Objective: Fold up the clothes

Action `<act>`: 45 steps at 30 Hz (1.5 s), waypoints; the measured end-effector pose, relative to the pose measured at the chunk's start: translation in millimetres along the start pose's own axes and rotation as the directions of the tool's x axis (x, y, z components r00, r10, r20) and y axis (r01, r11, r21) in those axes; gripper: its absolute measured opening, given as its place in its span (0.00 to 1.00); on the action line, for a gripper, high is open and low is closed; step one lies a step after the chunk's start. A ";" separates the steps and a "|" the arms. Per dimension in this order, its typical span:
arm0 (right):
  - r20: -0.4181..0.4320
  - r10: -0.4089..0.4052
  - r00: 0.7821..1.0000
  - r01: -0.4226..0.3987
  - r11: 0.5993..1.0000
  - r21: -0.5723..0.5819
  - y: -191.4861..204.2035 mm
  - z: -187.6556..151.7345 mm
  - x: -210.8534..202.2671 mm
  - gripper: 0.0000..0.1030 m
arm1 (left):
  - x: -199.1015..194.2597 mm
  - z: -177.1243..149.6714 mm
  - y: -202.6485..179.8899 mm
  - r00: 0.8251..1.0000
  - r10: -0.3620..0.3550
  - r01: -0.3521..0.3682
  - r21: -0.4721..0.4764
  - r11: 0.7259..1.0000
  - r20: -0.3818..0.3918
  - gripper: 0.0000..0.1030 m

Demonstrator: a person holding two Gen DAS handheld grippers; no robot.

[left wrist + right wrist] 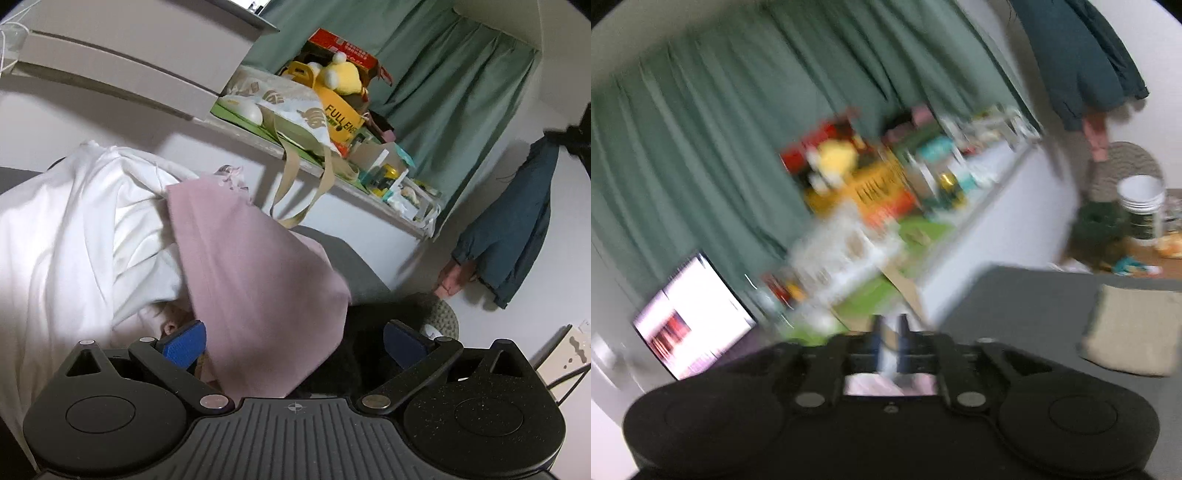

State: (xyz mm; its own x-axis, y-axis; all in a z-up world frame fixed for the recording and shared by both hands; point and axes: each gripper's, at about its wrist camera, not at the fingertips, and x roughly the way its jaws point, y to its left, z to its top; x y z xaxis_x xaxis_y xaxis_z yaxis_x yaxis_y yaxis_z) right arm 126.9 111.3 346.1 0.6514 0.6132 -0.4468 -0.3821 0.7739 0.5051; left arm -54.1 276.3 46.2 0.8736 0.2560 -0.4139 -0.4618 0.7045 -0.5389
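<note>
Two claws differ: the left claw [293, 341] gapes over limp, light pink cloth [258, 280], best pinched at an edge, while the right claw [890, 345] nips something pale, blurred.

pink garment [258, 266] right of white cloth [85, 229] | shelf [258, 136] behind

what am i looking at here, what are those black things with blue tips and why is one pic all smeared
Each picture comes from a camera mounted on a tool that a person carries, one per hand. The left hand-held gripper is open, its blue pads on either side of a pink garment beside white cloth. The right hand-held gripper is nearly closed, with something pale pink between its fingers; blur hides whether it grips. That view is smeared because of motion. Behind are a green curtain and a cluttered shelf.
</note>
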 end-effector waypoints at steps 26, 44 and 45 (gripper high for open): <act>-0.008 -0.269 0.963 0.260 0.939 -0.224 -64.2 -155.9 182.7 0.08 | 12.6 1.0 13.8 0.998 0.045 -0.047 -0.062 0.997 -0.038 1.00; 0.391 0.213 0.896 -0.174 0.976 -0.133 28.6 9.0 27.3 0.07 | 6.7 3.7 16.4 0.999 0.031 -0.032 -0.093 0.995 -0.019 1.00; 0.400 0.215 0.891 -0.162 0.973 -0.161 36.2 16.4 16.3 0.07 | 5.7 4.0 15.0 1.000 0.027 -0.028 -0.088 0.996 -0.013 1.00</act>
State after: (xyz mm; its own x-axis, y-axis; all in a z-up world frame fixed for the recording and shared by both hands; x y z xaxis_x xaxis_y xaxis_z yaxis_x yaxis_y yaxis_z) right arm 134.4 146.7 369.2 0.7604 0.6494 0.0059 -0.5836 0.6792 0.4451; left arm -55.4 290.9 38.7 0.8587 0.2663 -0.4379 -0.4979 0.6360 -0.5896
